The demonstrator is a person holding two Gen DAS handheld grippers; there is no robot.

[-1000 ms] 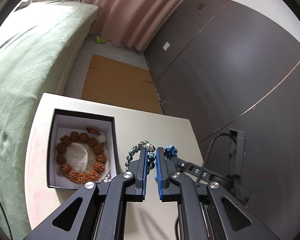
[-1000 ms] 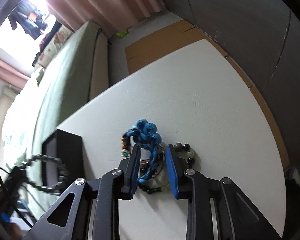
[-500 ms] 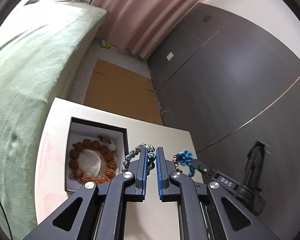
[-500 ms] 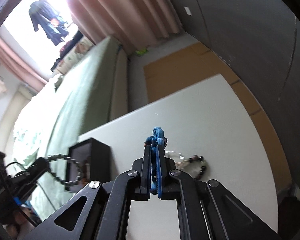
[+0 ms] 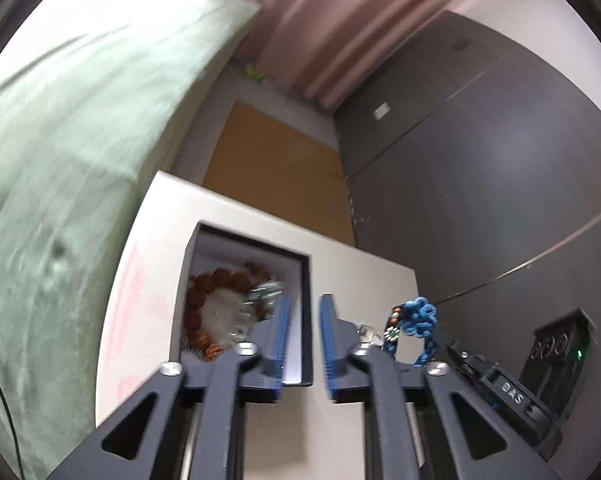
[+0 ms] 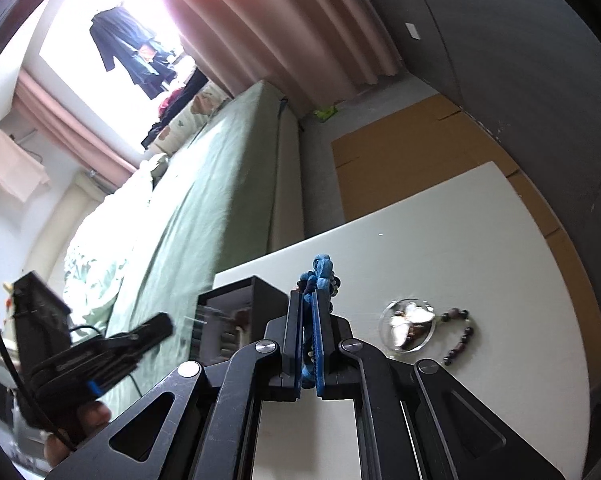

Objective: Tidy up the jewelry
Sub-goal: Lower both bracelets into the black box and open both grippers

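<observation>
Taking the black jewelry box (image 5: 305, 280) as the landmark, the job looks roughly half done. Inside it lies a brown beaded bracelet (image 5: 204, 284), and a blurred grey-green bead bracelet (image 5: 260, 294) sits on top of that, at the box's near side. The left gripper (image 5: 302, 322) hangs over the box's right-hand wall with its jaws parted and nothing between the pads. They have just been opening, and a second ago they were clamped on that grey-green strand beside the box, so the strand has evidently been dropped in. The right gripper (image 6: 307, 308) is clenched on the blue knotted cord bracelet (image 6: 320, 270), which it holds off the table (image 6: 480, 240) just to the right of the box. A second ago its jaws stood wide around the cord while it lay on the table, and since then they have closed and the cord has come up. Still outside the box, farther right on the table, are a clear glassy piece (image 6: 408, 328) and a dark bead strand (image 6: 460, 334) touching it. My guess is that the blue cord goes in next and those two follow.
</observation>
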